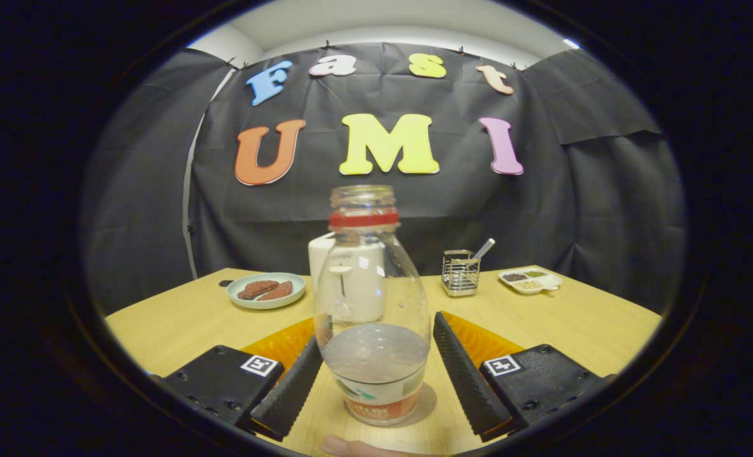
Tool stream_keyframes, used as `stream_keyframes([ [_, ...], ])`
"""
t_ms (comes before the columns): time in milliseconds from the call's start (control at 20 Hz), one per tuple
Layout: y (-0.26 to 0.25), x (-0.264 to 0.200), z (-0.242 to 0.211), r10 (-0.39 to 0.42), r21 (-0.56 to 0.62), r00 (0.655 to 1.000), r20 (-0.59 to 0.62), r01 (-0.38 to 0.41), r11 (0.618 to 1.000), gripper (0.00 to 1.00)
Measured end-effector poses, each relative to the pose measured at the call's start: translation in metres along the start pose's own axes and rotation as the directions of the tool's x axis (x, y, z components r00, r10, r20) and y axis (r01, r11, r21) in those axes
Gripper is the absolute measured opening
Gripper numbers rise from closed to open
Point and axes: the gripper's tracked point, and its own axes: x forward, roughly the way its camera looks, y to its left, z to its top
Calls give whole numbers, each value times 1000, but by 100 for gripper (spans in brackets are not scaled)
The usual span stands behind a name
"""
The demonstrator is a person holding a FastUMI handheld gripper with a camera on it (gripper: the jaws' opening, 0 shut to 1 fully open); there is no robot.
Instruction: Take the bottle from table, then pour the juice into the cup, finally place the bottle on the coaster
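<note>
A clear, uncapped bottle (371,304) with a red neck ring stands upright on the wooden table (179,324). Pale liquid fills its lower part, above a label at the base. It stands between the fingers of my gripper (378,333), which is open. The left finger (291,387) lies close against the bottle's side, and the right finger (462,374) stands a little apart from it. Just beyond the bottle and partly hidden by it is a white cup-like vessel (326,279). A small dark flat thing (225,283) lies at the table's far left edge.
A pale green plate (266,291) with brown pieces sits beyond the left finger. A wire holder (460,274) with a utensil in it and a white divided dish (532,280) stand beyond the right finger. A person's fingertip (351,447) shows below the bottle.
</note>
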Motion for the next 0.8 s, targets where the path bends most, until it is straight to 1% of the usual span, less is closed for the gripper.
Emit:
stream_keyframes([
  [350,9,-51,55,3,-38,998,58,-1,999,100],
  [600,14,-98,93,-5,-17,996,85,6,1000,100],
  [800,7,-138,123,-54,-43,993,109,59,997,100],
])
